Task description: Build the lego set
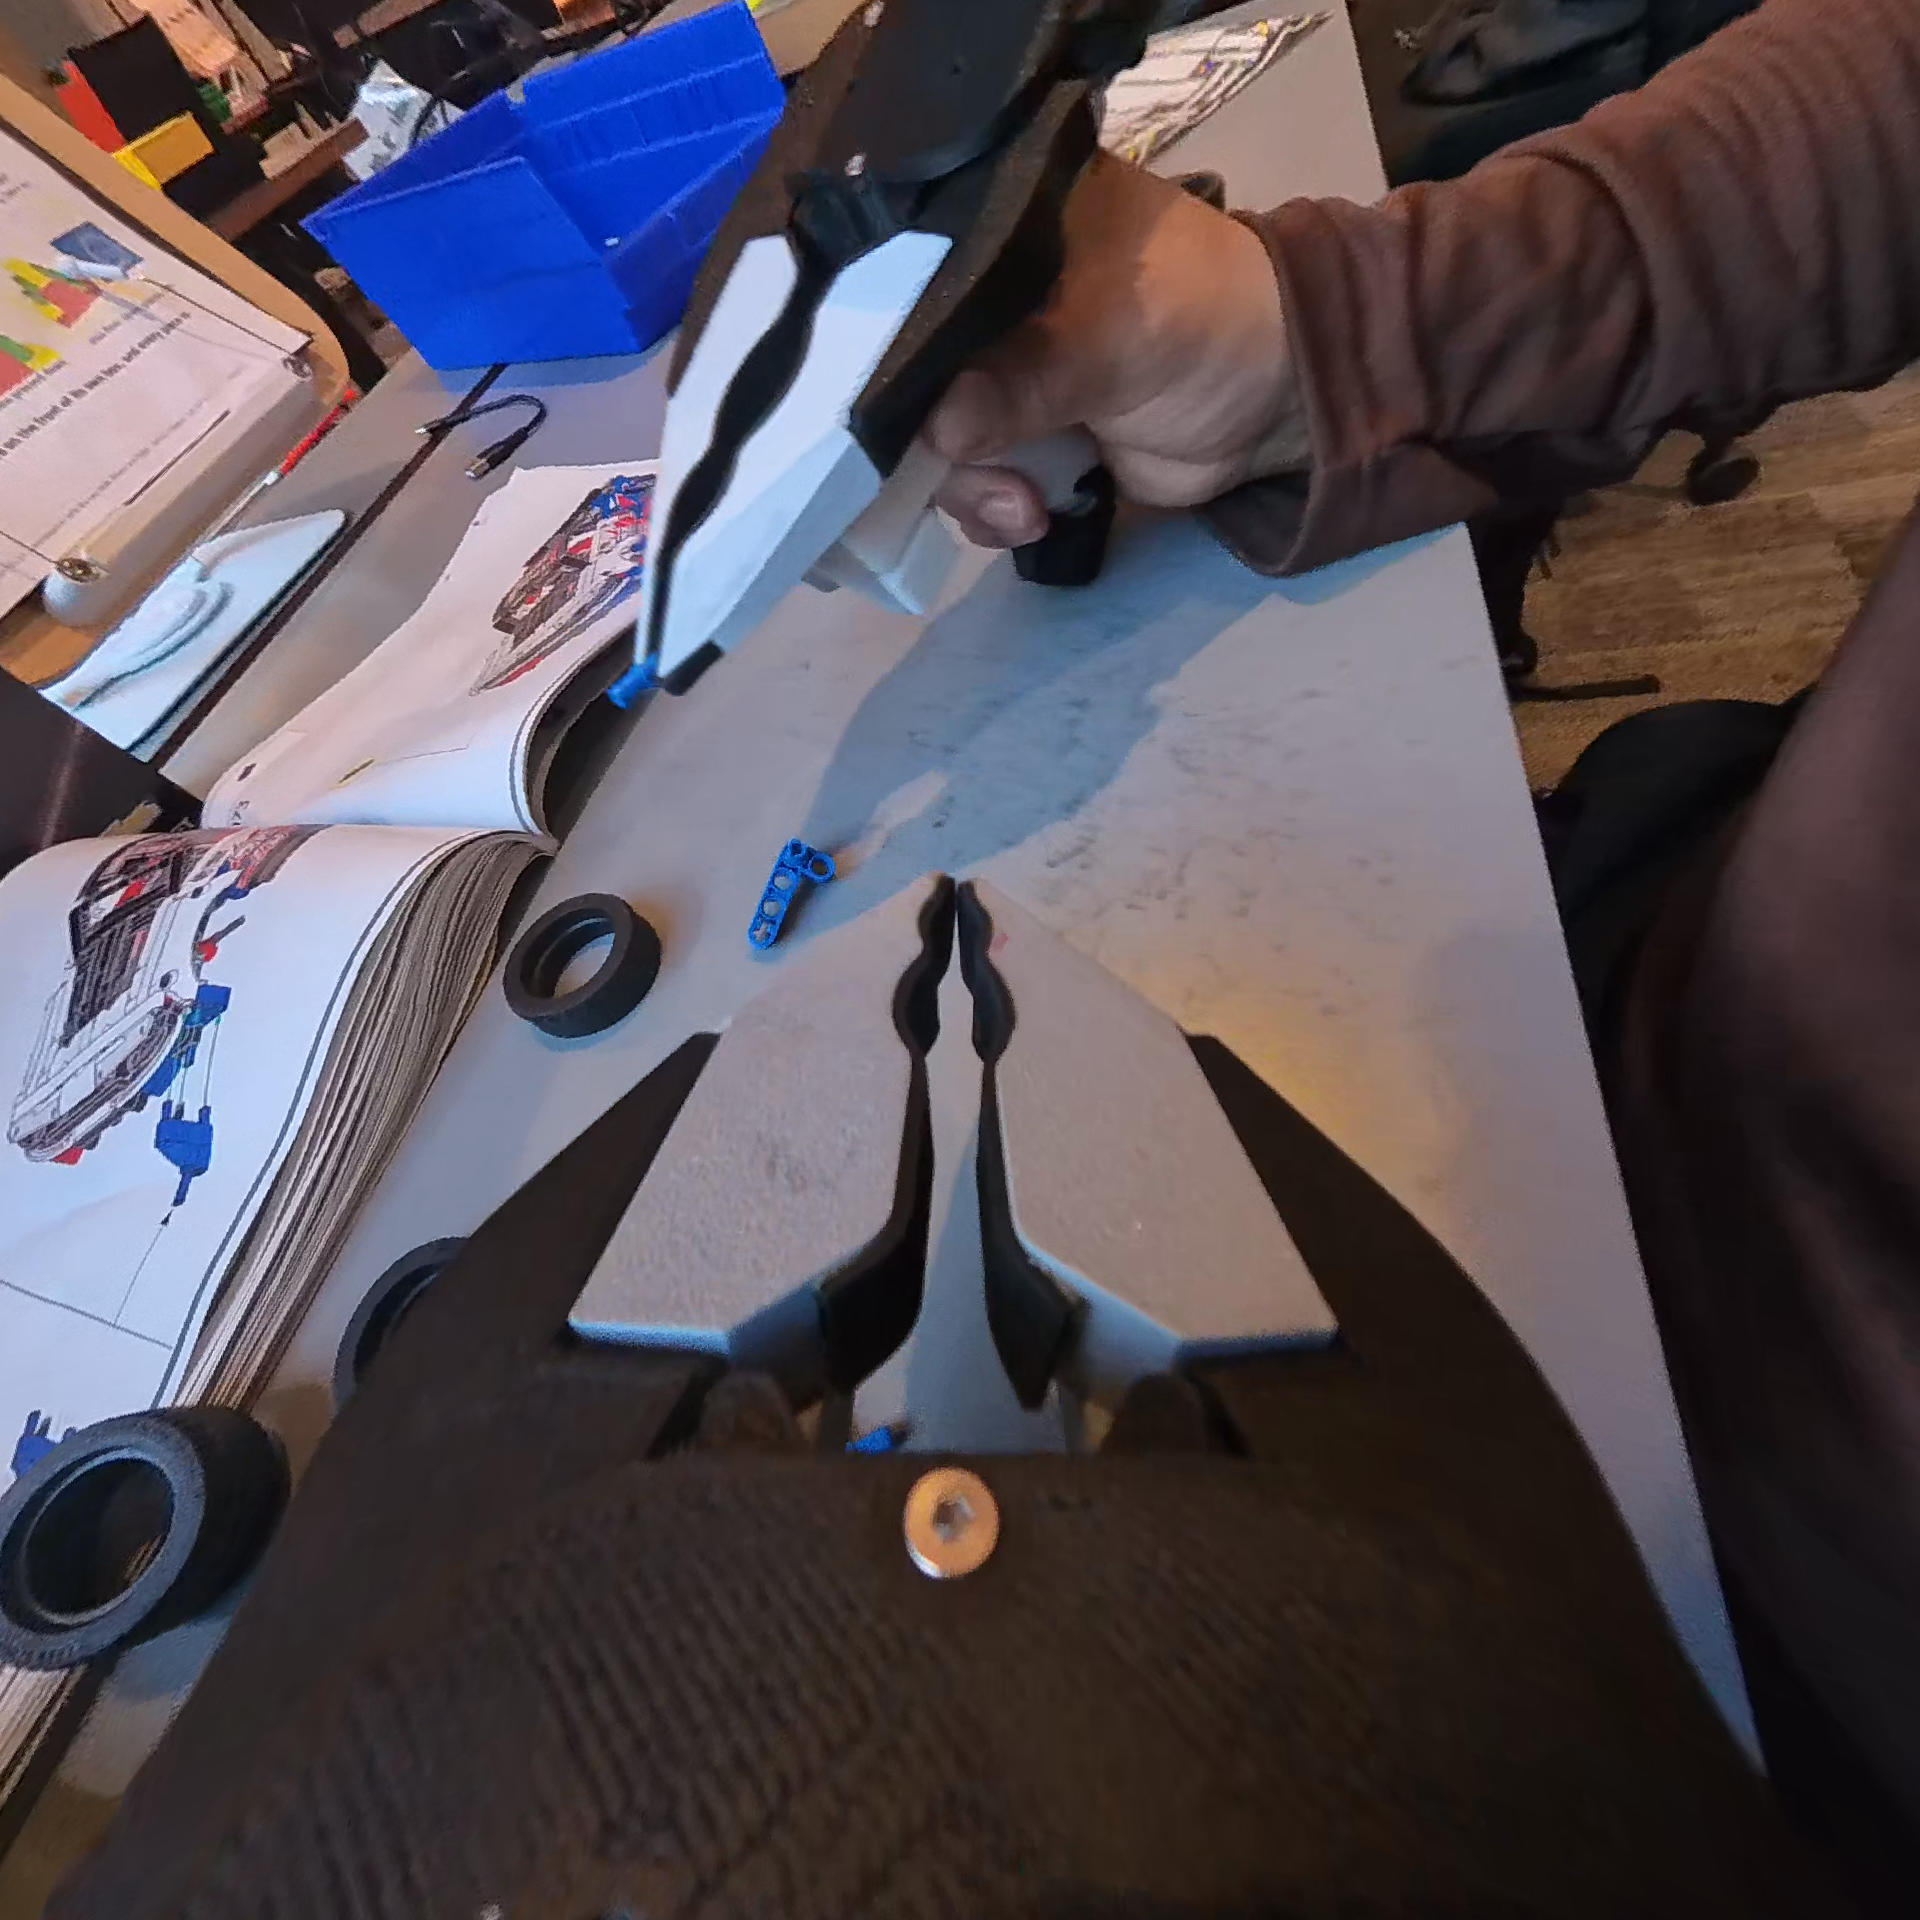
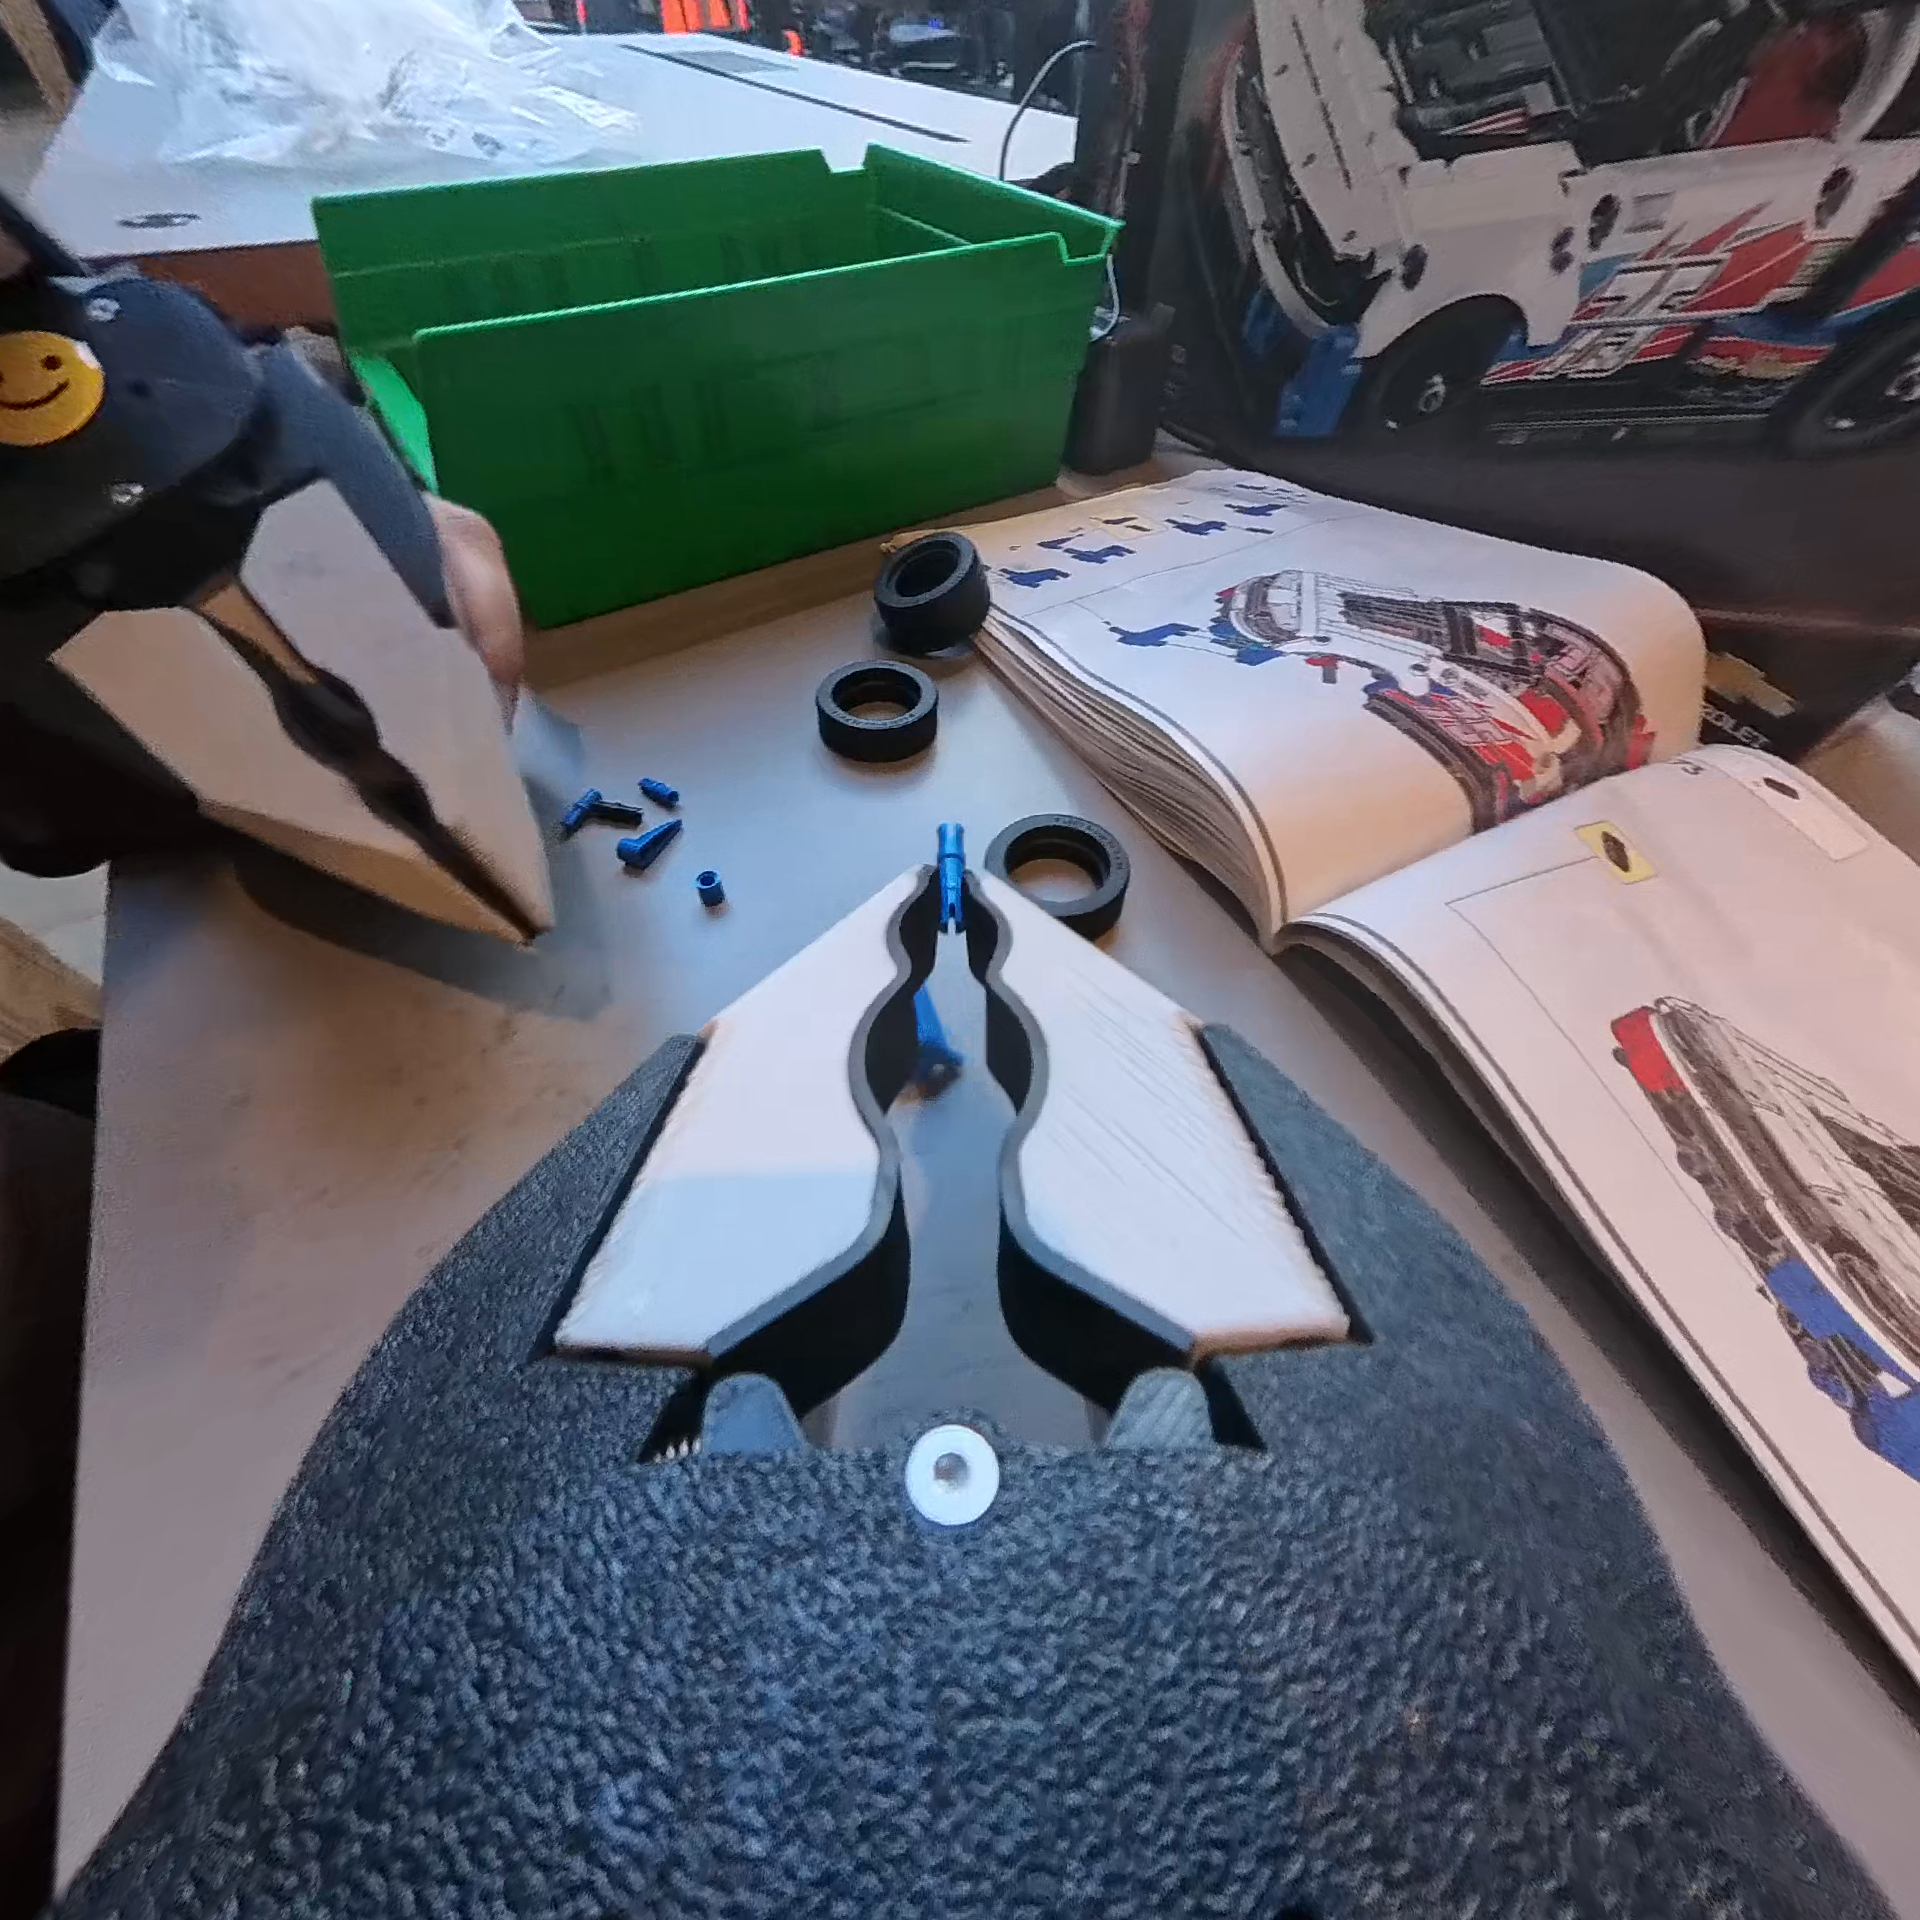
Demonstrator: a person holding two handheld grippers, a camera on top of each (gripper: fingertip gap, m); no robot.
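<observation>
My right gripper [image 2: 948, 896] is shut on a small blue pin [image 2: 948, 868] that sticks out past its tips. It hangs above the grey table [image 2: 312, 1143]. From the left wrist view the same gripper [image 1: 670, 670] points down with the pin [image 1: 632, 686] at its tip. A blue angled beam [image 1: 787, 896] lies on the table just left of my left gripper [image 1: 954, 896], which is shut with nothing showing between its fingers. In the right wrist view the left gripper [image 2: 532, 928] sits low at the left, near several small blue pieces [image 2: 639, 826].
Black tyres [image 2: 878, 712] [image 2: 1060, 875] [image 2: 930, 592] lie by the open instruction booklet [image 2: 1351, 686]. A green bin [image 2: 727, 395] stands behind, with the set's box [image 2: 1558, 229] at the back right. A blue bin [image 1: 561, 239] stands at the far left. The table edge [image 1: 1558, 935] runs along the right. The gap from one gripper's tips to the other's is roughly 9 cm.
</observation>
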